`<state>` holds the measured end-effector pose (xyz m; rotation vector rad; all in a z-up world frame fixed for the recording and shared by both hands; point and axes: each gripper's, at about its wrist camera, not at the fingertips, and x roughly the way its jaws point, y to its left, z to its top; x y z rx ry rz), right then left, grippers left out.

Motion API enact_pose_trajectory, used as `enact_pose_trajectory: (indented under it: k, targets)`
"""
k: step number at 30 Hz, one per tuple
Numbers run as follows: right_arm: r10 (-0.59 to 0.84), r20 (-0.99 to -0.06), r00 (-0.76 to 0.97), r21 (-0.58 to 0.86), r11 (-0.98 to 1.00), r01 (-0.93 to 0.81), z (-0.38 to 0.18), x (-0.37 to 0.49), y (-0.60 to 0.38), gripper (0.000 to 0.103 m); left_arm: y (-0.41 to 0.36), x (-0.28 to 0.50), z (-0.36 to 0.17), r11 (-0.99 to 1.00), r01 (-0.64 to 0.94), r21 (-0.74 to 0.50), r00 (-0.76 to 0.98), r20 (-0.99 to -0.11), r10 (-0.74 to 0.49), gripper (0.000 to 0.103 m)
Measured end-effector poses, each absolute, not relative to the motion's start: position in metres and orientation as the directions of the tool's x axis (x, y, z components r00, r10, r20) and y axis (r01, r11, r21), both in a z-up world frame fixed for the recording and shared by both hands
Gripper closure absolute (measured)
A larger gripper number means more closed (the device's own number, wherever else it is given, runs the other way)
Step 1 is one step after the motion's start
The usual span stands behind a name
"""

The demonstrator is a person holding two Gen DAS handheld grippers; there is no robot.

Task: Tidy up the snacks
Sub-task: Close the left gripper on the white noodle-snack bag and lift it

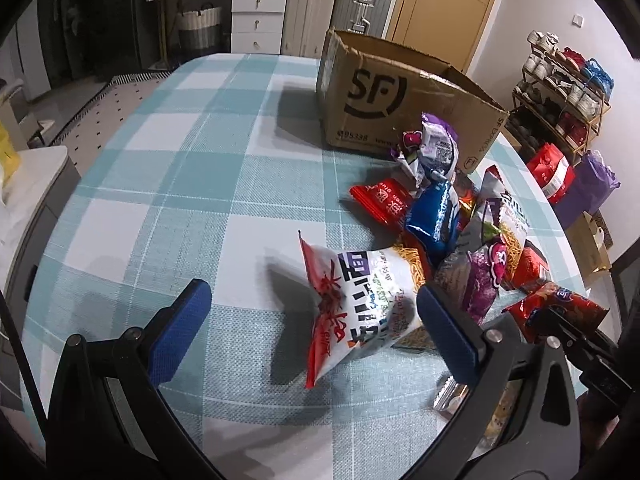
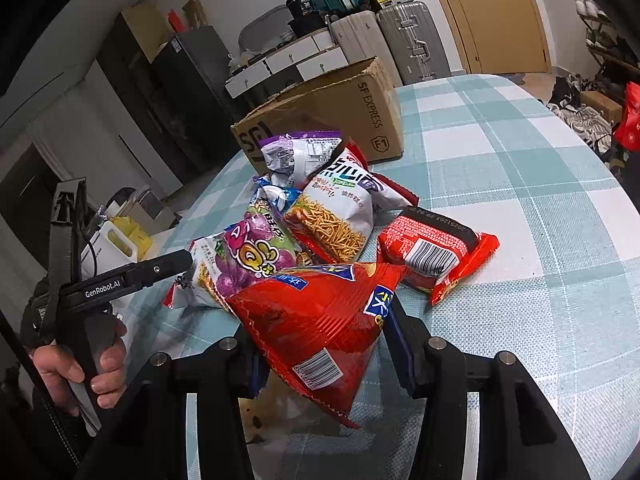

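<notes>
A pile of snack bags lies on the checked tablecloth (image 1: 200, 200) in front of an open SF cardboard box (image 1: 380, 96). My left gripper (image 1: 314, 320) is open, its blue pads wide apart. A white and red noodle-snack bag (image 1: 360, 304) stands tilted between them, nearer the right pad (image 1: 444, 328). My right gripper (image 2: 324, 344) is shut on a large red chip bag (image 2: 320, 312) and holds it by its lower part. The box also shows in the right wrist view (image 2: 340, 116), behind the pile.
The pile holds a purple bag (image 2: 296, 156), a noodle bag (image 2: 340, 208), a grape candy bag (image 2: 248, 256) and a red bag (image 2: 436, 252). The left tool and hand (image 2: 100, 280) show at the left. Suitcases (image 1: 336, 4) and a shoe rack (image 1: 560, 92) stand beyond the table.
</notes>
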<state>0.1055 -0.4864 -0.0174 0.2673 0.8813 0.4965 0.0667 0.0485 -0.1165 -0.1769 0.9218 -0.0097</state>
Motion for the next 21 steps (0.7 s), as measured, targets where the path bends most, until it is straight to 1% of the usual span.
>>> enact_pose_trajectory:
  k: [12,14,17,20,21]
  targets:
    - [0.510,-0.678,0.529,0.413,0.860,-0.301,-0.021,0.111,-0.484,0.053,0.046,0.081,-0.131,0.977,-0.036,-0.211,0.590,-0.793,-0.150,0.001]
    - [0.502,-0.683,0.530,0.401,0.865,-0.303,-0.020,0.111,-0.481,0.053,0.046,0.084,-0.134,0.969,-0.019,-0.244,0.582,-0.791,-0.188,0.005]
    - [0.495,-0.687,0.531,0.385,0.869,-0.312,-0.018,0.111,-0.478,0.053,0.044,0.090,-0.141,0.951,0.019,-0.309,0.557,-0.787,-0.266,0.014]
    - [0.480,-0.693,0.538,0.361,0.877,-0.317,-0.015,0.110,-0.476,0.053,0.043,0.094,-0.147,0.939,0.047,-0.340,0.563,-0.768,-0.306,0.017]
    - [0.472,-0.696,0.541,0.352,0.881,-0.316,-0.015,0.110,-0.475,0.053,0.041,0.094,-0.149,0.940,0.057,-0.337,0.566,-0.765,-0.308,0.025]
